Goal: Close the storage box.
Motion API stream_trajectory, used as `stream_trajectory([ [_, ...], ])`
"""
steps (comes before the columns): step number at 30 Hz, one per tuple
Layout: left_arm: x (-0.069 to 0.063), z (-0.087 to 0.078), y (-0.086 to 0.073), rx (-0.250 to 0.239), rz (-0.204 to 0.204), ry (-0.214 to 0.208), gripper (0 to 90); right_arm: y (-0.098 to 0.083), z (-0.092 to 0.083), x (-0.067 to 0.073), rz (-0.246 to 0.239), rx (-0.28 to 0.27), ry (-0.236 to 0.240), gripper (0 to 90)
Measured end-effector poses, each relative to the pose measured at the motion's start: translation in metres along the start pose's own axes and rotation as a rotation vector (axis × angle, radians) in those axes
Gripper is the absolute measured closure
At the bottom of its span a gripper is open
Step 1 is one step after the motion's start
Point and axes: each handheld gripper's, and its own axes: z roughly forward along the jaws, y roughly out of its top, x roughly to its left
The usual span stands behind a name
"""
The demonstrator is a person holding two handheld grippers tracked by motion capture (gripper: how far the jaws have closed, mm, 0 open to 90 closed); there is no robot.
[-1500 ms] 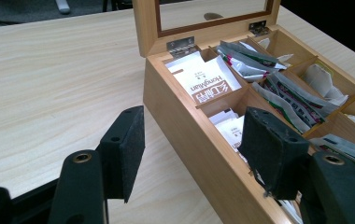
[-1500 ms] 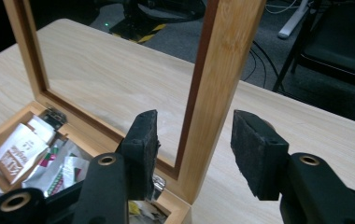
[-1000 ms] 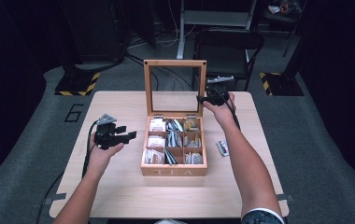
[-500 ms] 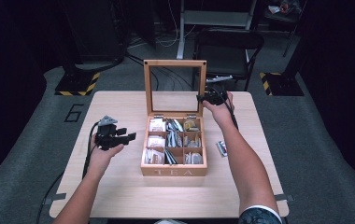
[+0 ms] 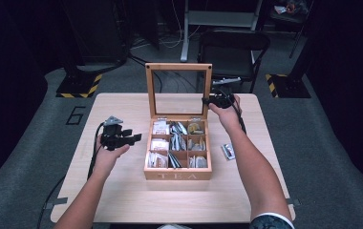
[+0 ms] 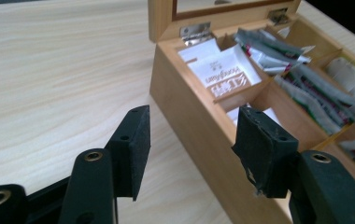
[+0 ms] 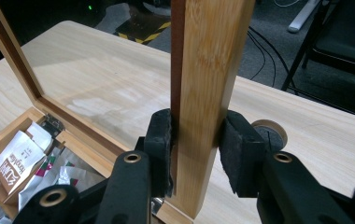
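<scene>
A wooden tea box (image 5: pixel 177 175) marked TEA stands mid-table, its glass lid (image 5: pixel 178 67) upright. Sachets (image 5: pixel 177 140) fill its compartments. My right gripper (image 5: pixel 208 101) is at the lid's right edge. In the right gripper view its jaws have just been closing, and the pads (image 7: pixel 159 140) now press both sides of the lid's wooden frame (image 7: pixel 208 60). My left gripper (image 5: pixel 136 138) hovers just left of the box. Its jaws have just been closing too, but the left gripper (image 6: pixel 192 140) stays open, its pads clear of the box's left wall (image 6: pixel 189 102).
A loose sachet (image 5: pixel 227 151) lies on the table (image 5: pixel 122 105) to the right of the box, beside my right forearm. A black chair (image 5: pixel 232 45) stands beyond the far edge. A cable hole (image 7: pixel 269 130) sits in the tabletop behind the lid.
</scene>
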Motion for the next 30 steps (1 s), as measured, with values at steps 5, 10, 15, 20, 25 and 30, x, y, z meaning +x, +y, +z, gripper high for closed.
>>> stream_trajectory([
  [5,0.000,0.002,0.014,-0.004,0.043,-0.002,46.1,-0.003,-0.004,0.003,-0.038,-0.012,-0.003,65.2],
  [10,0.000,0.005,0.035,-0.026,0.072,0.003,46.3,-0.006,-0.007,0.005,-0.047,-0.032,-0.006,65.3],
  [15,0.001,0.016,0.053,-0.017,0.112,0.016,46.3,-0.009,-0.010,0.007,-0.057,-0.040,-0.001,65.1],
  [20,-0.001,0.020,0.066,-0.038,0.109,0.023,45.9,-0.009,-0.012,0.010,-0.068,-0.035,-0.013,65.1],
  [25,0.000,0.026,0.081,-0.064,0.099,0.021,45.5,-0.011,-0.014,0.013,-0.090,-0.036,-0.023,65.1],
  [30,-0.001,0.029,0.092,-0.099,0.113,0.026,46.8,-0.012,-0.016,0.015,-0.102,-0.034,-0.030,65.0],
])
